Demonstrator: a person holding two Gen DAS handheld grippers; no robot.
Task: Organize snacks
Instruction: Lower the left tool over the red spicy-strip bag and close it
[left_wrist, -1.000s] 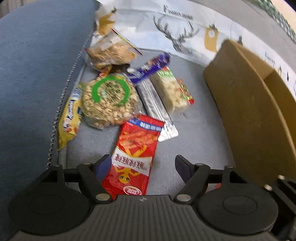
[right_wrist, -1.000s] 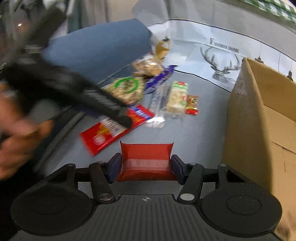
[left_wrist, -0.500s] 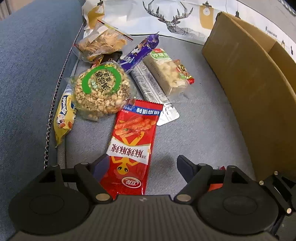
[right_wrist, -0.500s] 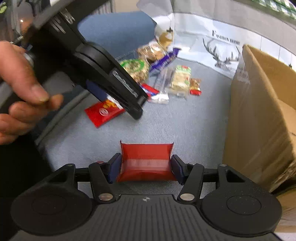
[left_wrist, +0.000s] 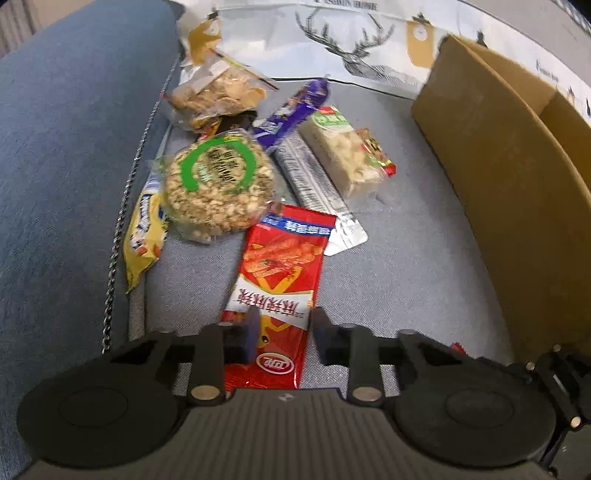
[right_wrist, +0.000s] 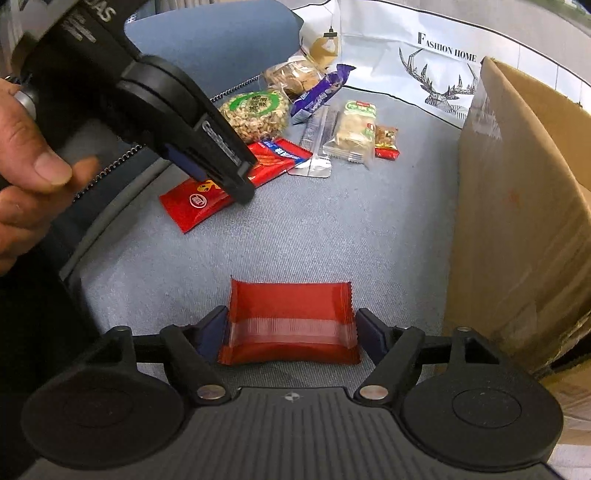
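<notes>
the right tongs (right_wrist: 291, 328) hang low over the grey sofa seat (right_wrist: 332, 240) with their jaws opening; a small red packet (right_wrist: 291, 321) lies flat between them, the left pad at its edge and the right pad clear of it. just right of it stands the cardboard box (right_wrist: 517, 184), its open top facing up. farther out, the left tongs (left_wrist: 282, 330), held in a person's hand (right_wrist: 29, 170), point down at the long red snack pack (left_wrist: 280, 280), and their jaws are closing over its near end, though the pads do not visibly pinch it yet. the pack lies flat on the seat, its far end under the edge of a round peanut cake with a green ring label (left_wrist: 218, 184) and touching a silver wrapper (left_wrist: 317, 184). a yellow packet (left_wrist: 146, 229) lies along the seat's left seam beside the blue armrest (left_wrist: 66, 166). beyond the silver wrapper sit a pale nut bar (left_wrist: 343, 151), with a small red-ended packet (left_wrist: 376, 155) against it, and a purple bar (left_wrist: 291, 114). farthest back, a clear bag of biscuits (left_wrist: 218, 92) rests in front of a white cushion with a deer print (left_wrist: 351, 40).
</notes>
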